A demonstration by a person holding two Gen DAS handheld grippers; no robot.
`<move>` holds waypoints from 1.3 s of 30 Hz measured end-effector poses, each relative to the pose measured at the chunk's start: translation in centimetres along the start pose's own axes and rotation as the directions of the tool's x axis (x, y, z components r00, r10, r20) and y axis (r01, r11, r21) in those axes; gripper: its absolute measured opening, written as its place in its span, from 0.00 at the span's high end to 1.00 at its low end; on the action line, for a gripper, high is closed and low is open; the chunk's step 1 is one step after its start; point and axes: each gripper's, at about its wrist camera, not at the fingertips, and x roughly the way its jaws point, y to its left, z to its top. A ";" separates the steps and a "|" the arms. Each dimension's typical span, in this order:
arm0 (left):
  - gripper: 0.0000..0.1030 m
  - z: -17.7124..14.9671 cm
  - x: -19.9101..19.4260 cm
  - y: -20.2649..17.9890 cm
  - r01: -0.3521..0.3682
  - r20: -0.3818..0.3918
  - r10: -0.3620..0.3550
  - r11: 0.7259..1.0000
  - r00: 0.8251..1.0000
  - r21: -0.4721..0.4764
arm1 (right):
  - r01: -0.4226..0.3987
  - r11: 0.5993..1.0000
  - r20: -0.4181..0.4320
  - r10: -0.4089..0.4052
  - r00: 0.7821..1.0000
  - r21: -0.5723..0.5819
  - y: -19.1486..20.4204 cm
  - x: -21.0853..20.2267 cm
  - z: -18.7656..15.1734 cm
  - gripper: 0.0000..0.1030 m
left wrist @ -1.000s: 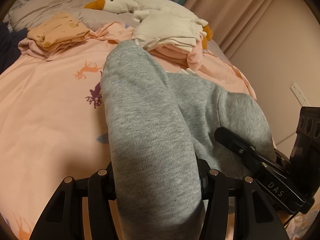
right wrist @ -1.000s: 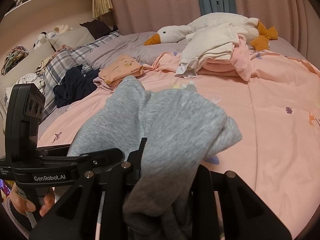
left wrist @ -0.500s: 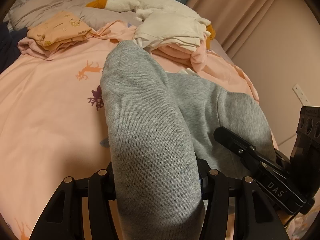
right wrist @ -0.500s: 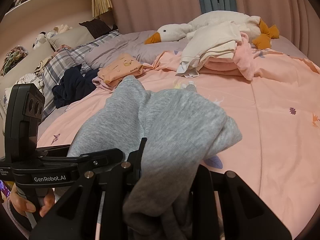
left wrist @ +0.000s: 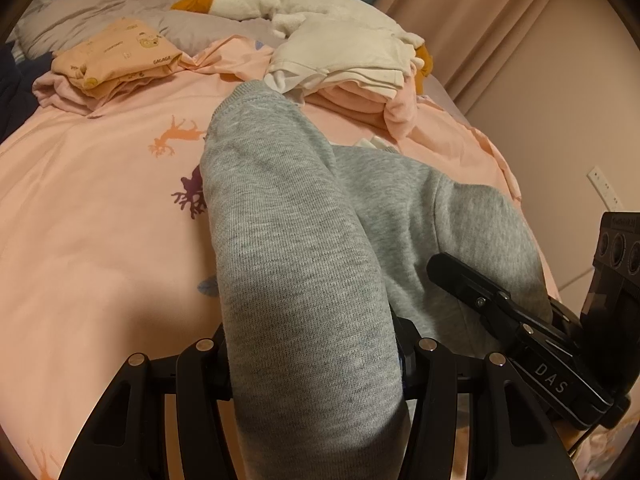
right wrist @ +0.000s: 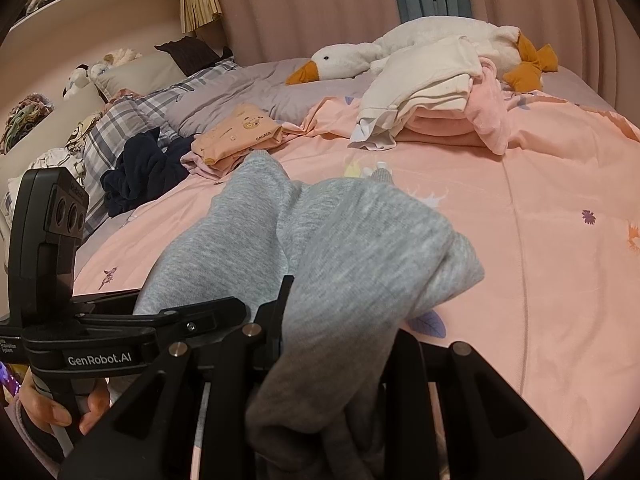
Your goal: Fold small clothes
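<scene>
Compared with a second ago, the scene is nearly unchanged: both grippers keep their hold and the bedding has slid only slightly in frame, with the plush goose a little further from the top edge in the left wrist view.

The left gripper is clamped on one folded end of the grey sweatpants, cloth bunched between its jaws. The right gripper is closed on the other end of the garment. The sweatpants hang in two humps between the tools, their far end resting on the pink duvet.

Taking the plush goose as landmark: directly in front of it lies a stack of folded white and pink clothes, partly overlapping its body. To the goose's beak side, nearer the pillows, sits a folded peach printed garment on a pink one. The grey cloth fills the centre of both views and hides the jaw tips and the duvet just ahead of them.

Only the right wrist view shows the dark navy garment and plaid pillow beyond the peach stack, the shelf above, and the person's left hand on the handle. Only the left wrist view shows the wall socket.
</scene>
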 end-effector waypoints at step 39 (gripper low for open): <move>0.48 0.8 1.8 -0.4 -0.008 -0.017 0.008 1.000 1.000 0.002 | 0.016 1.000 -0.023 -0.016 1.000 0.021 -1.8 1.9 0.2 0.77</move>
